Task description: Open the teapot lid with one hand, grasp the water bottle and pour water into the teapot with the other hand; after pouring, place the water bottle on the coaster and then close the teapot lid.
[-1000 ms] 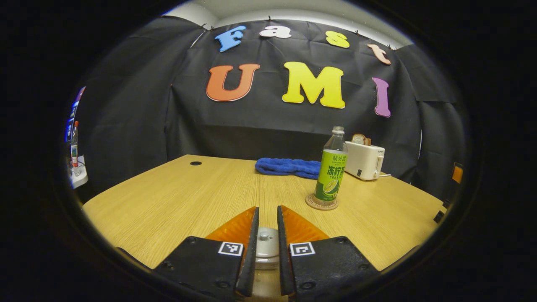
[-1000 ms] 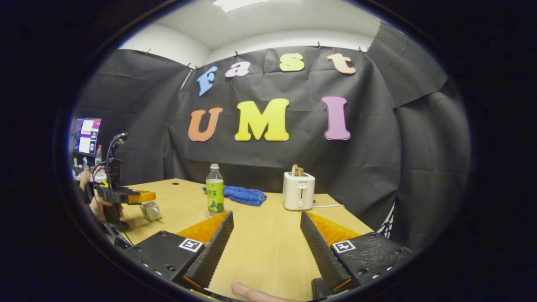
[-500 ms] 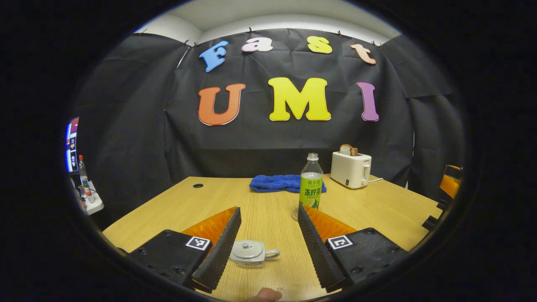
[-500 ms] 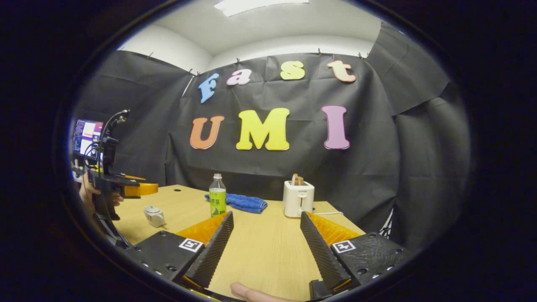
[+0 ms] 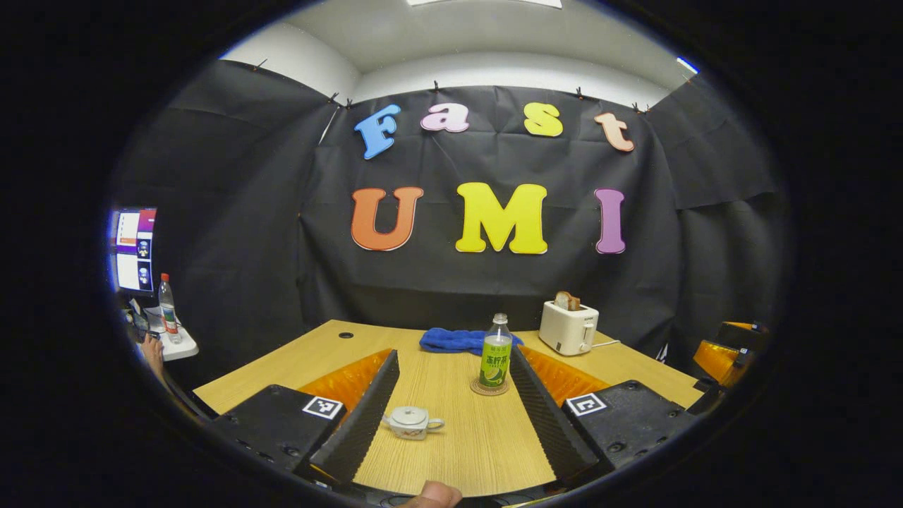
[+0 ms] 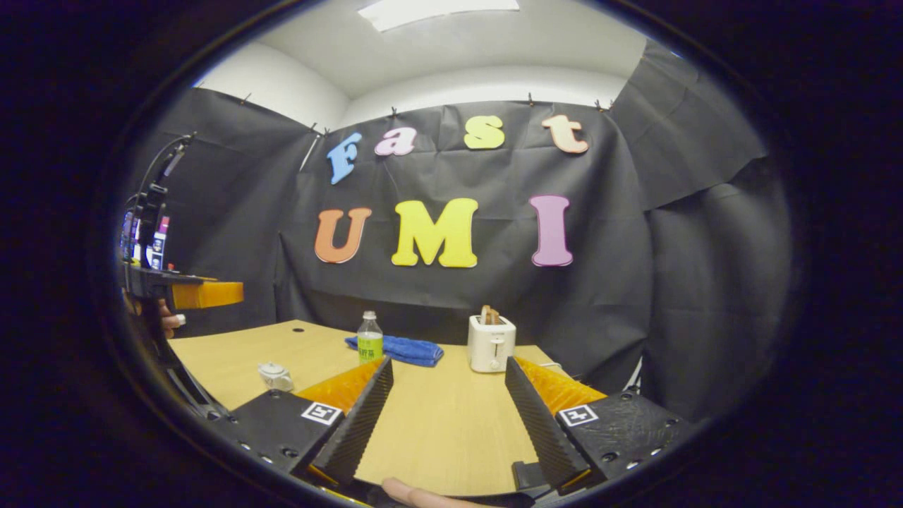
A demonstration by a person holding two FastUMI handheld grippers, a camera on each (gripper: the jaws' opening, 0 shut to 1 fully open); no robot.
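The left gripper is spread wide and holds nothing — the teapot sits lidded between its fingers, the bottle on its coaster just beyond (task apparently finished). The right gripper gapes empty too.

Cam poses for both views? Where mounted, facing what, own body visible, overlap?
Left gripper view: rides the left gripper, faces the booth wall across the table; own open fingers, a fingertip below.
Right gripper view: rides the right gripper, same facing; open fingers, a fingertip, left gripper far left.
Shared: teapot, bottle on coaster, towel, toaster.
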